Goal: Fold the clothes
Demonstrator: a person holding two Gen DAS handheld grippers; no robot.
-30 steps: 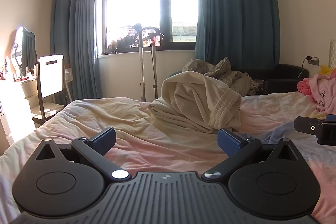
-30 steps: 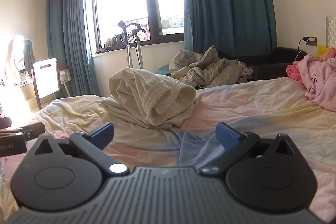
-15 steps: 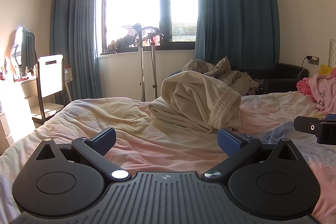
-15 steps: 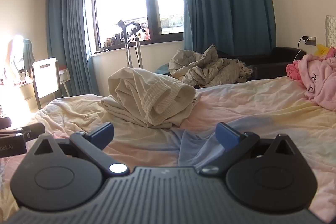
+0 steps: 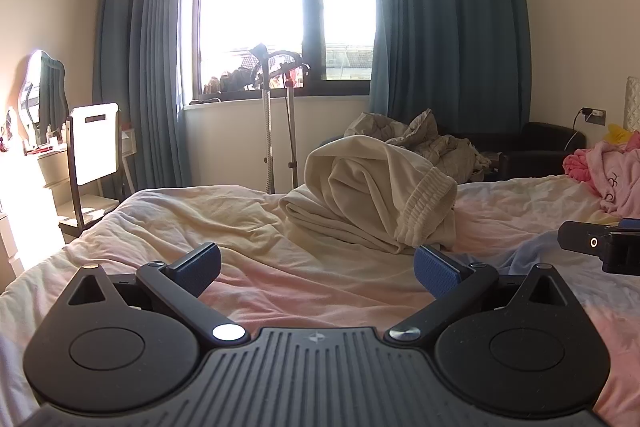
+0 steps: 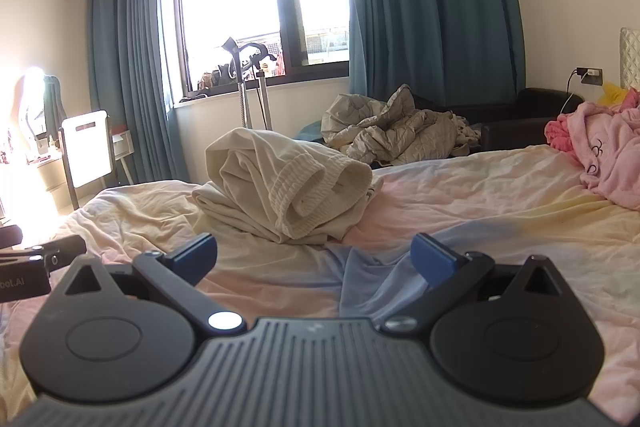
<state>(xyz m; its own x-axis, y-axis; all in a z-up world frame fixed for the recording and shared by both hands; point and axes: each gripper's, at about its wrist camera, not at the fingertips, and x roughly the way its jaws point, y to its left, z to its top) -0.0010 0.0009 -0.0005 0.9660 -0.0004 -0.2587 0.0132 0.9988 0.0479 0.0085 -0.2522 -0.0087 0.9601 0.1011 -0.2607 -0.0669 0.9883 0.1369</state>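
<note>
Hovering low over the bed (image 5: 200,211), both tongs look the same as in the views from a second ago: nothing in either frame has shifted, apart from a slight drift in the right wrist view. The left gripper (image 5: 318,267), at the bottom centre of its frame, has its blue pads spread wide with nothing between them. The right gripper (image 6: 314,259) is likewise parted and empty, above a bluish patch of the sheet. Each tool shows at the edge of the other's view, at the right edge of the left view and the left edge of the right.

Beyond the pads, in the middle of both frames, the cream garment (image 5: 372,199) lies in a rumpled heap on the sheet, its ribbed cuff or waistband rolled toward the cameras. It is untouched and well apart from both tools. Further back, at the right edge, a pink garment (image 6: 608,155) sits in a pile. Beyond the bed, a crumpled grey quilt (image 6: 396,131) rests by the window.

This stillness suggests that folding has not begun. The likely next step is reaching forward to the cream heap and spreading it flat.
</note>
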